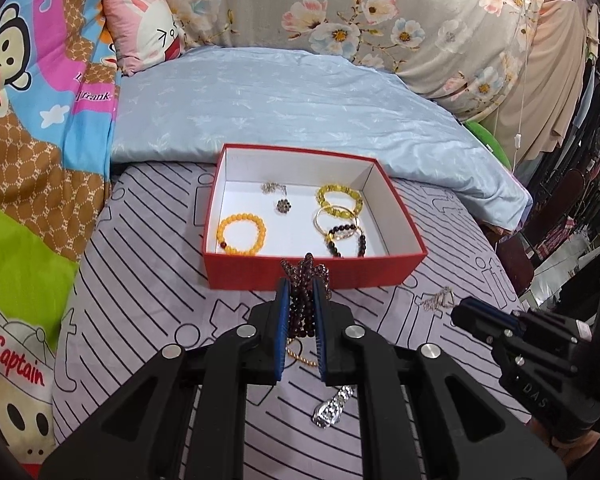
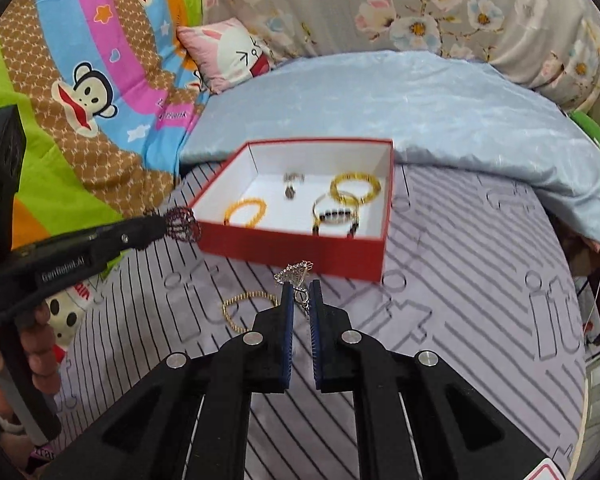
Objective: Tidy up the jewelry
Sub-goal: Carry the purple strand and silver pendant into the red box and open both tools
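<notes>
Gripping a bunch of dark purple beads [image 1: 302, 304], the left gripper [image 1: 302, 284] holds its blue pads [image 1: 285, 312] clenched on the strand, just in front of the near wall of the red box [image 1: 312, 272]. From the right wrist view the same beads [image 2: 183, 225] stick out of the left gripper's tip [image 2: 162, 227] beside the box's left corner, above the bedsheet.

Right gripper [image 2: 300, 286]: pads nearly together, grasping a thin silver chain [image 2: 296, 274] whose loops bunch above the fingertips and hang down between them. It sits just short of the box's front wall [image 2: 300, 246].

Box contents, white floor:
- orange bead bracelet [image 1: 242, 234], left
- yellow bead bracelet [image 1: 339, 198], far right
- gold bangle [image 1: 335, 220] overlapping a black bead bracelet [image 1: 346, 242], near right
- small dark flower-shaped piece [image 1: 283, 206] and a silvery piece [image 1: 273, 188], middle back; detail too small to tell.

Still on the striped sheet [image 1: 140, 280]: a gold bead chain [image 2: 240, 308], partly hidden behind the left gripper in its own view, and a silver watch [image 1: 332, 408] below the left fingers.

A person's hand [image 2: 36, 344] holds the left gripper's handle.
</notes>
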`<state>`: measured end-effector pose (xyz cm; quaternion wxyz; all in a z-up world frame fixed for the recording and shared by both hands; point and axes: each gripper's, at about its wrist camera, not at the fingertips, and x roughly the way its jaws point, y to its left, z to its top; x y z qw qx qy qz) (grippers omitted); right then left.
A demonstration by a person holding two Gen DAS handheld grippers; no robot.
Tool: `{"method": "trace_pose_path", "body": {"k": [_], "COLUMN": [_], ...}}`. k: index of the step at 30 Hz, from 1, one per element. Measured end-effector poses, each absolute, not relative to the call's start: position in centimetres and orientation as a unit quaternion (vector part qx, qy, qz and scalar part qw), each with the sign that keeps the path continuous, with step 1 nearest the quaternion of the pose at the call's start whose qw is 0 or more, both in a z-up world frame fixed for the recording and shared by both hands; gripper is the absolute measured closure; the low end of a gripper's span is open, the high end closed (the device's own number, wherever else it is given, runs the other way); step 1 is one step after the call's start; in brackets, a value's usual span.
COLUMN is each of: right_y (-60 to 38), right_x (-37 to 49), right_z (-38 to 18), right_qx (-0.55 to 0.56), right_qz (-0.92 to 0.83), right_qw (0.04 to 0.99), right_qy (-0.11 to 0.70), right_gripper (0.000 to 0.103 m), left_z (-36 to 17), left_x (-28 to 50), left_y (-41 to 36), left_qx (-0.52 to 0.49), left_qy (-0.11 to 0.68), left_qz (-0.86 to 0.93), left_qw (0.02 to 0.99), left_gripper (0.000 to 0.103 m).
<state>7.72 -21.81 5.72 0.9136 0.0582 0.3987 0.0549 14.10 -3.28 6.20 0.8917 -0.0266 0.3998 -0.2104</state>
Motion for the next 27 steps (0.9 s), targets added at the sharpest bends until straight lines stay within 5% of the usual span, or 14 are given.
{"method": "trace_pose_path", "body": {"k": [27], "right_y": [-21.1], "right_x": [21.6], "right_z": [5.6], "right_qx": [0.055], "right_qz": [0.068], "right_qw": [0.92], "right_qy": [0.383], "right_gripper": [0.096], "left_z": [5.4], "left_x": [24.6], "left_y": [-7.1], "left_qx": [-0.015], "left_qy": [0.387], "left_qz": [-0.207], "left_qw": [0.898], "left_gripper": [0.092]}}
